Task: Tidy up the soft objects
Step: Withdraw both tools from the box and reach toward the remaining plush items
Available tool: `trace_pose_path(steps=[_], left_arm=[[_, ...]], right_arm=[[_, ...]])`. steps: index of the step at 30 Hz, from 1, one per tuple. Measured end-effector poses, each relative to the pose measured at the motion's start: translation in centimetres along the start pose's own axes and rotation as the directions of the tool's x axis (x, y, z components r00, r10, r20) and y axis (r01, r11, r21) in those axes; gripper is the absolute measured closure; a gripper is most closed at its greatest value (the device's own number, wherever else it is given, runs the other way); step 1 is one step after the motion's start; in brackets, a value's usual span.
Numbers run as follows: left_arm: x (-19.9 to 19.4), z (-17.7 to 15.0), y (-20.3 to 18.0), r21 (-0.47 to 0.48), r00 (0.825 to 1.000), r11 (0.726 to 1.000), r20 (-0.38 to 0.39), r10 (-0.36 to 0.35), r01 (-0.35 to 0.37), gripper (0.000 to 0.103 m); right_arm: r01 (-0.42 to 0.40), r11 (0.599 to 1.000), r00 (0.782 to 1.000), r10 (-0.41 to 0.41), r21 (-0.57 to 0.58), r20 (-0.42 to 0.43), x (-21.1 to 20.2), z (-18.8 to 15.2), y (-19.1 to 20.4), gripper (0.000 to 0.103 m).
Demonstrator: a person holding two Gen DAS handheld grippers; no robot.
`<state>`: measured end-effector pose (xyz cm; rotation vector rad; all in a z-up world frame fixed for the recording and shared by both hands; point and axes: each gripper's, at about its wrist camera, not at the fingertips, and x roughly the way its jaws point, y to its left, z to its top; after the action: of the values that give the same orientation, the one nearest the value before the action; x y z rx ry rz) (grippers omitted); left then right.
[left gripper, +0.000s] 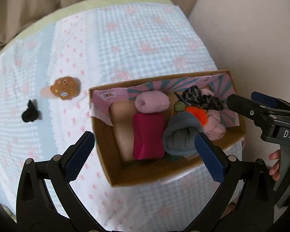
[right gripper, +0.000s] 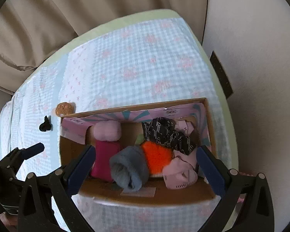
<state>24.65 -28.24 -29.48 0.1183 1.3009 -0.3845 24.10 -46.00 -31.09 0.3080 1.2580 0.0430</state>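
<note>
A cardboard box (left gripper: 104, 150) (right gripper: 150, 197) sits on the bed. It holds a pink roll (left gripper: 151, 102) (right gripper: 107, 130), a magenta bundle (left gripper: 147, 135) (right gripper: 103, 160), a grey roll (left gripper: 180, 135) (right gripper: 128, 167), an orange fuzzy item (left gripper: 198, 115) (right gripper: 157, 158), a black patterned cloth (left gripper: 200, 97) (right gripper: 168, 133) and a pale pink piece (left gripper: 217, 127) (right gripper: 180, 176). A brown plush (left gripper: 65, 89) (right gripper: 64, 108) and a small black item (left gripper: 31, 114) (right gripper: 45, 124) lie on the cover left of the box. My left gripper (left gripper: 145, 152) is open and empty above the box. My right gripper (right gripper: 146, 166) is open and empty over the box.
The bed has a blue checked cover (left gripper: 125, 44) (right gripper: 137, 61) with pink bows. Beige curtains (right gripper: 67, 15) hang behind it and a white wall (right gripper: 261, 77) stands close on the right. The box sits near the bed's right edge.
</note>
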Motion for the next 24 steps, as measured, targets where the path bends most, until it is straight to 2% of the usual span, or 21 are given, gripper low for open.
trace_pose_path(steps=[7, 12, 18, 24], left_arm=[[-6.4, -1.7, -0.4, 0.027, 0.995, 1.000, 0.102, 0.004, -0.006, 0.000], [-11.5, -3.7, 0.0, 0.033, 0.983, 0.999, 0.184, 0.000, -0.006, 0.000], [-18.3, -7.1, 1.9, -0.006, 0.955, 1.000, 0.295, 0.016, -0.015, 0.000], [-24.2, -11.7, 5.0, -0.085, 0.917, 0.996, 0.393, 0.061, -0.029, 0.000]], right_arm=[[0.036, 0.999, 0.994, -0.033, -0.029, 0.105, -6.3, -1.8, 1.9, 0.000], [0.051, 0.998, 0.985, -0.043, -0.043, 0.168, -11.2, -3.9, 3.7, 0.000], [0.048, 0.996, 0.977, -0.032, -0.072, 0.209, -15.9, -6.9, 6.4, 0.000], [0.049, 0.990, 0.962, -0.012, -0.129, 0.271, -19.9, -9.9, 10.0, 0.000]])
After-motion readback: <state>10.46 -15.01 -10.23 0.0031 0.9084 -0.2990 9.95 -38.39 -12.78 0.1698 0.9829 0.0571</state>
